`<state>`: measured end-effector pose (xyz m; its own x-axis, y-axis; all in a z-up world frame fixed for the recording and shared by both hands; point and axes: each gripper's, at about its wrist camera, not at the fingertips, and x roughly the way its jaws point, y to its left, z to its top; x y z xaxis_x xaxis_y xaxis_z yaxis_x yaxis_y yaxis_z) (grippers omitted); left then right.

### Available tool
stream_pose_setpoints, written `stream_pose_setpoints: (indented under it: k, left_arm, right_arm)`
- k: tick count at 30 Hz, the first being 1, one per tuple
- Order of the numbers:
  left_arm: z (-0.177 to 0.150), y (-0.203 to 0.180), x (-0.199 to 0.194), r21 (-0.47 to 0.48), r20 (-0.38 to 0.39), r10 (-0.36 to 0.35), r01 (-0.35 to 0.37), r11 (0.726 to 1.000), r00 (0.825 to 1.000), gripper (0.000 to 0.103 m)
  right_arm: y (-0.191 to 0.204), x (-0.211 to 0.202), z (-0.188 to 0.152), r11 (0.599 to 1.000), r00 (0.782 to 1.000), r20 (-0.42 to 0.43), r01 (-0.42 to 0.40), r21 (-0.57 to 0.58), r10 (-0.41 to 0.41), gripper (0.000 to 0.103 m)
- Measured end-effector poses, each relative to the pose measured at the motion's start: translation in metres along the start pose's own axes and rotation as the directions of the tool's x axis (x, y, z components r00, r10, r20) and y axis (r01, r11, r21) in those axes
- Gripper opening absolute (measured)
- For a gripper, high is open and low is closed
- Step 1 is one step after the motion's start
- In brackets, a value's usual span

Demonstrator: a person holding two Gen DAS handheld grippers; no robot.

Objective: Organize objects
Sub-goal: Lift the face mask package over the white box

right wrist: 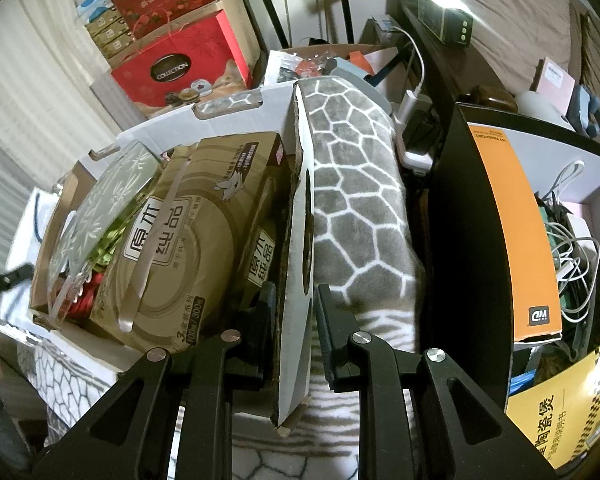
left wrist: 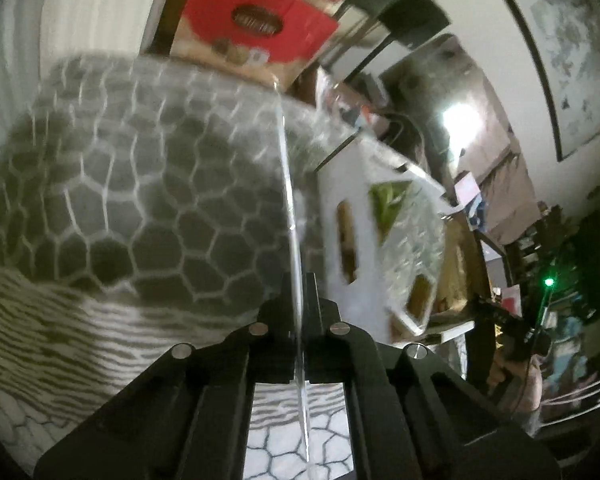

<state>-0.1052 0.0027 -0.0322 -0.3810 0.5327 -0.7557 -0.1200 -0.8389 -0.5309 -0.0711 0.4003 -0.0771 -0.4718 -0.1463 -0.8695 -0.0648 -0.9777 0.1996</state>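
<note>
Pinching clear film (left wrist: 290, 184), left gripper (left wrist: 300, 292); only right gripper (right wrist: 296, 304) clamps box wall (right wrist: 298, 240)

Left tongs (left wrist: 300, 292) pinched shut, right tongs (right wrist: 296, 304) clamped, both angled downward.

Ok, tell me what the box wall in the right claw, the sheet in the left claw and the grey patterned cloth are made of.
Box wall: corrugated cardboard, matte white face; brown fluted edge shows.
Sheet: apparently clear, glossy plastic, thin; the blanket shows through it. Blur leaves this open.
Cloth: soft fleece-like fabric, fuzzy matte nap, grey with white lines.
</note>
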Motion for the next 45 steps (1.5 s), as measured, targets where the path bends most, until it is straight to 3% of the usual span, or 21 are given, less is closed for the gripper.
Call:
stream_pose_setpoints:
  k: [4,10,17,26,30,32,38,41,45]
  left_arm:
    - [0.008,-0.042,-0.015,0.134,0.074,0.05,-0.06,0.989,0.996,0.002]
    - [0.013,-0.101,-0.002,0.295,0.109,0.08,-0.11,0.949,0.991,0.002]
    - [0.006,-0.152,0.034,0.438,0.066,0.108,-0.126,0.89,0.992,0.002]
    - [-0.034,-0.203,0.079,0.675,-0.03,0.116,-0.065,0.735,0.993,0.002]
    - [-0.053,-0.217,0.086,0.776,-0.067,0.117,-0.022,0.63,0.991,0.003]
    - [-0.059,-0.218,0.086,0.801,-0.078,0.118,-0.008,0.599,0.99,0.004]
    - [-0.054,-0.203,0.082,0.787,-0.098,0.123,0.001,0.617,0.988,0.008]
    - [-0.047,-0.197,0.081,0.784,-0.081,0.138,-0.023,0.621,0.987,0.024]
    - [-0.039,-0.188,0.076,0.785,-0.052,0.166,-0.062,0.616,0.985,0.033]
  right_arm:
    - [0.0,0.0,0.0,1.0,1.0,0.0,-0.002,0.002,0.002,0.02]
    - [0.003,-0.001,-0.001,1.0,1.0,0.001,-0.006,0.003,0.006,0.02]
    - [0.003,-0.001,-0.001,1.0,1.0,0.001,-0.009,0.002,0.009,0.021]
    - [0.002,-0.002,-0.001,1.0,1.0,0.001,-0.013,0.005,0.013,0.021]
    - [0.002,-0.002,-0.001,1.0,1.0,0.001,-0.012,0.006,0.012,0.021]
    - [0.001,-0.003,-0.001,1.0,1.0,0.001,-0.014,0.008,0.014,0.021]
    - [-0.002,-0.004,0.0,1.0,1.0,0.002,-0.012,0.011,0.012,0.021]
    - [-0.002,-0.004,0.0,1.0,1.0,0.001,-0.014,0.012,0.014,0.021]
    - [-0.002,-0.004,0.0,1.0,1.0,0.001,-0.015,0.012,0.015,0.021]
